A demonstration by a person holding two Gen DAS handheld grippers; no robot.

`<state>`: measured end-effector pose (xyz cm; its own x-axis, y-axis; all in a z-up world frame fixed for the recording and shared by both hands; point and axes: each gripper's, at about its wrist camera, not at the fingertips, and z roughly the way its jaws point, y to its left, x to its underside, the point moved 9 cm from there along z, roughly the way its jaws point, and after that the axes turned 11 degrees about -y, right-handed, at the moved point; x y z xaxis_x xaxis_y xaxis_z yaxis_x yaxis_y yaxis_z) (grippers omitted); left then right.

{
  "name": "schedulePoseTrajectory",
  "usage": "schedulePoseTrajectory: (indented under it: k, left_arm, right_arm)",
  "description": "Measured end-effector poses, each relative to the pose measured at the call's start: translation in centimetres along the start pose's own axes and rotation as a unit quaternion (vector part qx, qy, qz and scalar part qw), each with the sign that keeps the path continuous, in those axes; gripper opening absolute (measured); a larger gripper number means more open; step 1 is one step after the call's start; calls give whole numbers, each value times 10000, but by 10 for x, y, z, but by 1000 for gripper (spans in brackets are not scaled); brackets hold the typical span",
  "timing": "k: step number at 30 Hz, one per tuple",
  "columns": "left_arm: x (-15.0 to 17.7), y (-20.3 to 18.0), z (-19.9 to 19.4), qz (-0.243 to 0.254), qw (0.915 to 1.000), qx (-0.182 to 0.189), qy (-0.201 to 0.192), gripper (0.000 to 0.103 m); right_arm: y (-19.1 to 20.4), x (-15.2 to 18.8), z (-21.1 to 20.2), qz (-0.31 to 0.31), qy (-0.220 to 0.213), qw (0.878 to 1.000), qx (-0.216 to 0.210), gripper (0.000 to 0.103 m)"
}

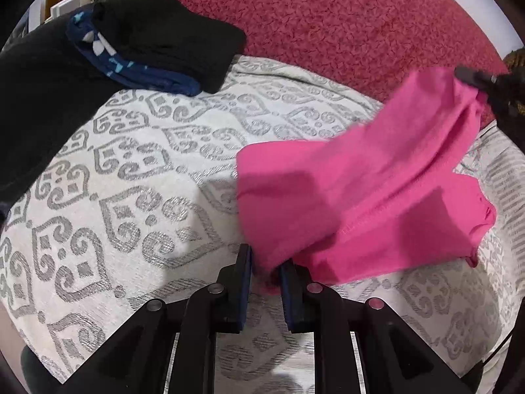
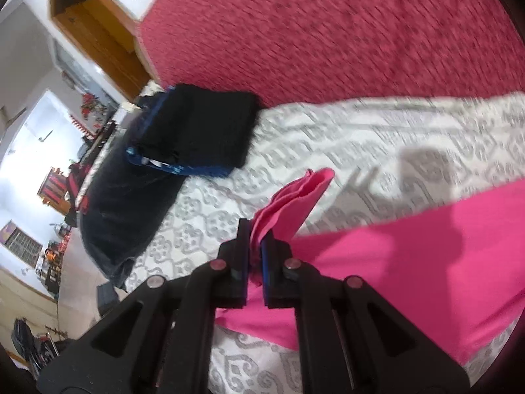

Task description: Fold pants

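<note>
The left tool is closed narrowly on an edge of the pink pants, with fabric bunched between its pads. The right tool is likewise clamped on the pants; a pink fold rises from between its fingers.

In the left wrist view, the pants are stretched from the left tool at 6 o'clock up to the right tool at 2 o'clock, lifted above the grey-patterned white bedspread.

A stack of folded dark clothes lies at 11 o'clock. A navy garment in that stack carries a white printed mark; it cannot be read as lettering. A red textured blanket lies at 12 o'clock.
</note>
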<state>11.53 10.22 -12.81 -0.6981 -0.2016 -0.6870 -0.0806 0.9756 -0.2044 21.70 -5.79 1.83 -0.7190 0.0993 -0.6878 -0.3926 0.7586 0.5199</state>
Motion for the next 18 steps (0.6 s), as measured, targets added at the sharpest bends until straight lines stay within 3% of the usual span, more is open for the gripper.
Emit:
schedulePoseTrajectory:
  k: [4,6,10,13,18]
  left_arm:
    - [3,-10,4,199,9998,-8,31,17]
    - [7,-13,7,234,9997,15,77,17]
    - [12,-18,12,294,9995,25,100,18]
    - [13,-23,10,485,9988,-44,91,19]
    - [11,-22,6,413,9991,-17,97,19]
  right_arm:
    - [7,-3,-18,-409,-230,9988,-135,7]
    - [-17,9,-21,-448,-138,9989,89,7]
    - [-97,55,-7,100,423,9961,771,7]
    - [-127,78,0,445,623,9927,929,7]
    - [-121,70,-3,318,509,9938,932,7]
